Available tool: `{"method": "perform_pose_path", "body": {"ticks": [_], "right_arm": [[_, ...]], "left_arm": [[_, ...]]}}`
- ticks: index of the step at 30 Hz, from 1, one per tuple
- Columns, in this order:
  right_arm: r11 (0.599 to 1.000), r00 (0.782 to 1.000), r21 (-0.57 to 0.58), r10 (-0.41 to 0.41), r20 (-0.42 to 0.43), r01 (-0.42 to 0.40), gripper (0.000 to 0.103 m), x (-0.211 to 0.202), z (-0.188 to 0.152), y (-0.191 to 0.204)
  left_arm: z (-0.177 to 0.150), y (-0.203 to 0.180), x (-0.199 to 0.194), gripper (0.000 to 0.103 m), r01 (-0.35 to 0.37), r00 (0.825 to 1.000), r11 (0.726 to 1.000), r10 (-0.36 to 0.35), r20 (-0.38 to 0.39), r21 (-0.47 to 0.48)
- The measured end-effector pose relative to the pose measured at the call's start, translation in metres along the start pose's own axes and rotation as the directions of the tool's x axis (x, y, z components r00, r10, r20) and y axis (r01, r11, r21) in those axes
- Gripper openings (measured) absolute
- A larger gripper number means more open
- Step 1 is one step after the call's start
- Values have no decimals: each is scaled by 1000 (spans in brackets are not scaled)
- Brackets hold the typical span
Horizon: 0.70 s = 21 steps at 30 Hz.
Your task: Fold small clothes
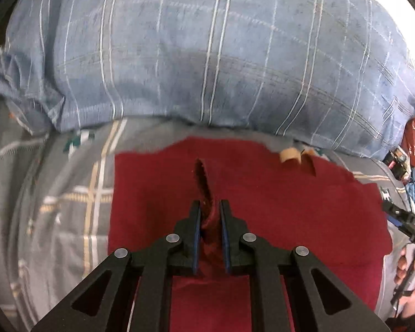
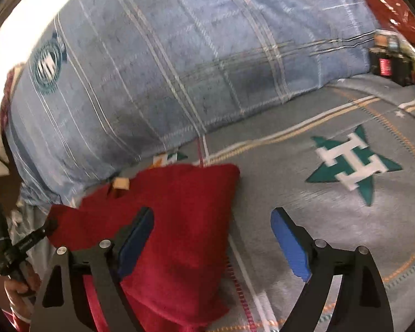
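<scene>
The red garment (image 1: 262,221), a small piece of fleecy cloth, lies spread on a grey bedcover (image 1: 69,193) printed with stripes and a green star emblem (image 2: 354,163), just in front of a large blue plaid pillow (image 1: 207,55) that bounds the far side of the working area. The bed serves here as the folding surface, so the cloth lies mostly flat, ready to be doubled over. At its middle a narrow ridge of fabric stands up, drawn into the left claw (image 1: 210,215), whose blue-padded fingers are pressed together on that pleat; pinching a raised fold rather than a flat layer gives the pads something to bite and lets the cloth be lifted or dragged without slipping. A tan label (image 1: 290,156) shows at the garment's far edge, near the pillow, probably marking the neckline or waistband. In the right wrist view the right claw (image 2: 213,235) hangs above the garment's near right side with its fingers spread wide, one pad over the red cloth and the other over the bare bedcover, nothing between them being gripped; this straddling pose suggests it is lining up to take the edge. The person's hand (image 2: 19,287) holding the left tool is visible at the frame's left margin. Red packaging and small dark containers (image 2: 387,66) sit well apart at the bed's far corner.
</scene>
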State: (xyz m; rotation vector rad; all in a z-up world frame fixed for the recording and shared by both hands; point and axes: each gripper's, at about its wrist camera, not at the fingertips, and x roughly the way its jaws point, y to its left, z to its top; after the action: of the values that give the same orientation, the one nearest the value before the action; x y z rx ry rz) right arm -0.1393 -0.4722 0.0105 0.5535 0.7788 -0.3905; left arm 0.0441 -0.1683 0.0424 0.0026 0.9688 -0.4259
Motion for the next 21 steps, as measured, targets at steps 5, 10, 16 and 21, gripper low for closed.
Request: {"method": "perform_pose_path", "body": {"ticks": [5,10,16,21], "right_arm": [[991,995,-94,-92,25,93,8,18,-6,18],[956,975,-207,-186,119,208,9,8,-4,38],[965,967,-99,-234,101,244,32,5,1,20],[981,988,-158,-97,123,116,42,-33,-7,33]], "left_arm": [[-3,5,0,12,10,1000,1000,-10,20,11],[-36,18,5,16,-3,1000,1000,4,-24,9],[-38,22,-9,26,-14,1000,1000,14,-2,1],[-43,27,-41,55,-67,991,998,69,112,-19]]}}
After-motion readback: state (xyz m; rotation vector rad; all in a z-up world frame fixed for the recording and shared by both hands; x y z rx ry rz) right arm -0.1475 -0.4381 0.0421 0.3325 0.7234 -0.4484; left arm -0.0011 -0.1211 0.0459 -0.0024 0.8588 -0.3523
